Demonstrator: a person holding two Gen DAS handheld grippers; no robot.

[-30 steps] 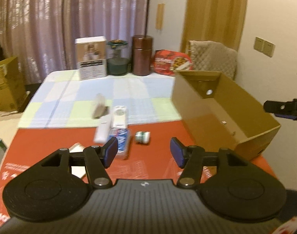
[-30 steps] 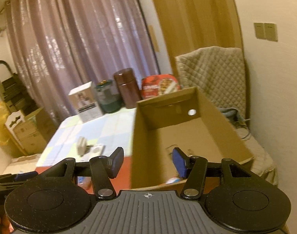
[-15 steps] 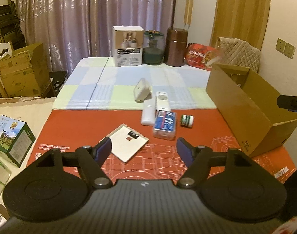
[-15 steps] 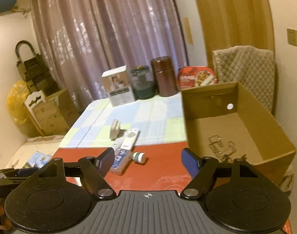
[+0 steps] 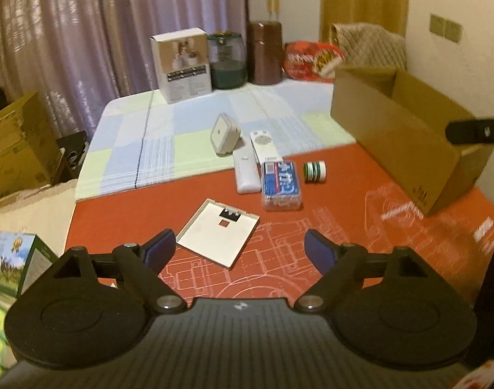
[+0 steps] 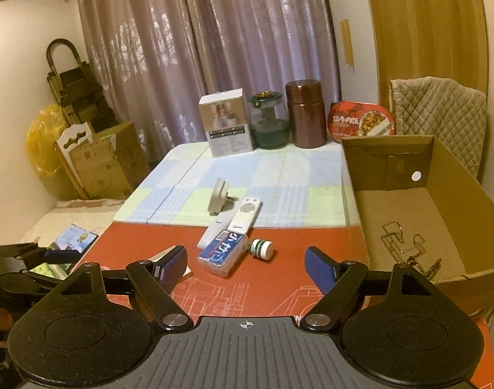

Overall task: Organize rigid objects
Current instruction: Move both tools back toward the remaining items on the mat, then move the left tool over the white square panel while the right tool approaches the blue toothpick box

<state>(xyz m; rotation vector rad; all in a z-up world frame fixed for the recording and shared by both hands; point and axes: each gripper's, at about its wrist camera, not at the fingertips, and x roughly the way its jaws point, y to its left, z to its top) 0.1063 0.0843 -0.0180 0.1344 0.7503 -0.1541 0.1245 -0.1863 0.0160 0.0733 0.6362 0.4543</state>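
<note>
Ahead of left hand-held gripper (image 5: 238, 248) — white panel (image 5: 218, 231)

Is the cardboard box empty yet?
No. The box already holds bent metal wire pieces on its floor, per the right wrist view.

Your left gripper (image 5: 239, 249) is wide open, blue pads (image 5: 157, 251) spread far apart, nothing between them. It's held up off the surface, tilted slightly down and forward. Your right gripper (image 6: 246, 265) is also wide open, blue pads (image 6: 319, 270) well apart and gripping nothing, raised and level-ish, aimed forward. From the right wrist view the left gripper shows at the far left edge; from the left wrist view a dark bit of the right gripper pokes in at the far right edge.
</note>
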